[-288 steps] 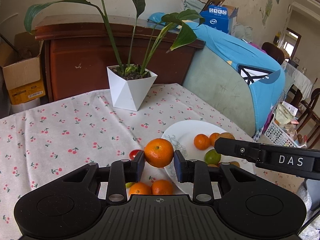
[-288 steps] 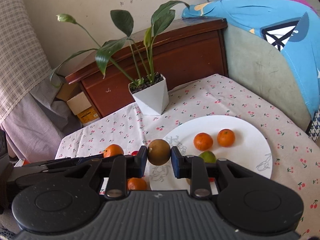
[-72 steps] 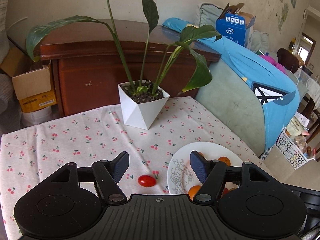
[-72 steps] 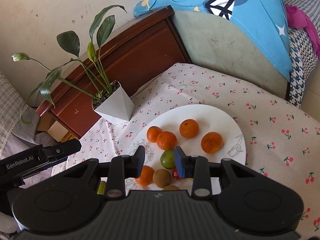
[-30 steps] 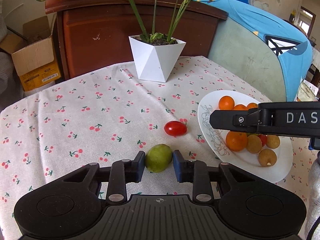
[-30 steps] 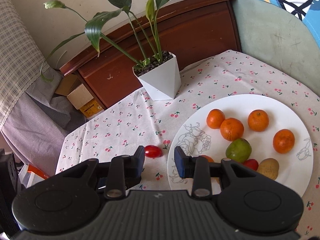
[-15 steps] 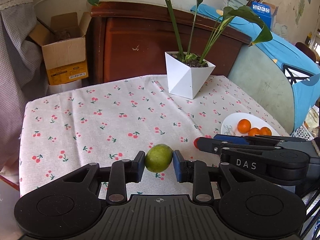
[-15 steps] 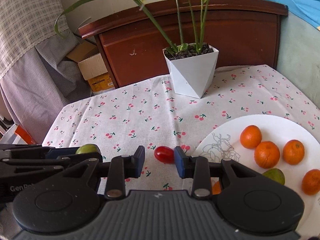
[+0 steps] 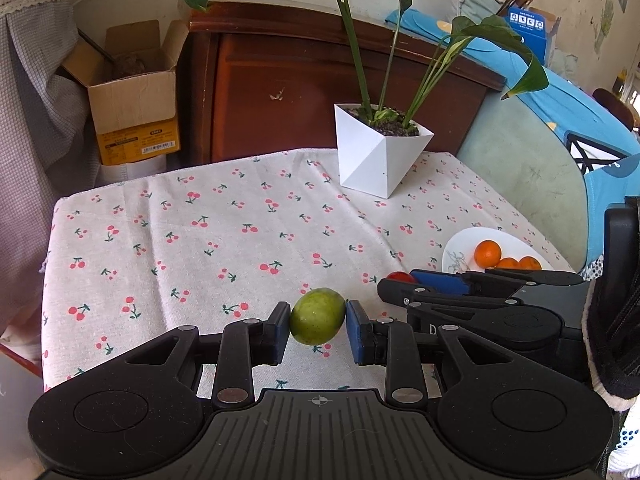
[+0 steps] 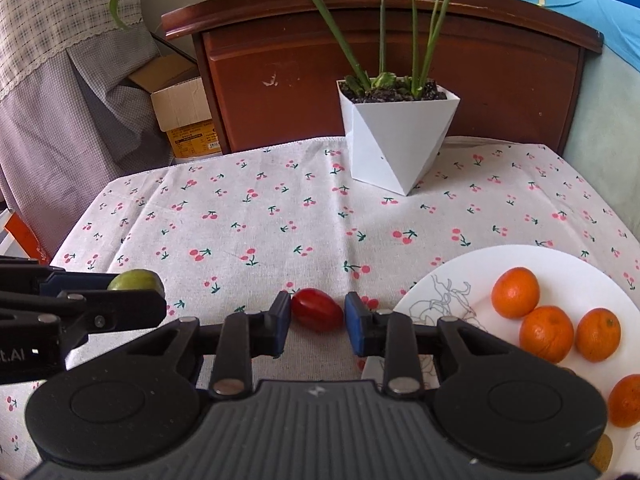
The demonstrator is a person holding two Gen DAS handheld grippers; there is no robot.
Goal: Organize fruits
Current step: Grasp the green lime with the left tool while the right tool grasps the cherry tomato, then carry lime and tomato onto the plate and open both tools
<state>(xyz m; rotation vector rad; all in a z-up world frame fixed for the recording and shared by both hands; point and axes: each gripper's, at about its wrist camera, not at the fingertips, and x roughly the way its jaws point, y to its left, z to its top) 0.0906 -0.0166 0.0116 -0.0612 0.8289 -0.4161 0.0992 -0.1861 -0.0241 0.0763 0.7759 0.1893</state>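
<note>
since a second ago my right hand-held gripper point(image 10: 313, 318) dropped over the tomato point(image 10: 317, 314) on the surface point(image 10: 256, 216), jaws closing, not yet pinching. left hand-held gripper point(image 9: 318, 322) clamps the lime point(image 9: 317, 315). oranges point(image 10: 546, 332) already on the plate point(image 10: 452, 276); these two remain.
</note>
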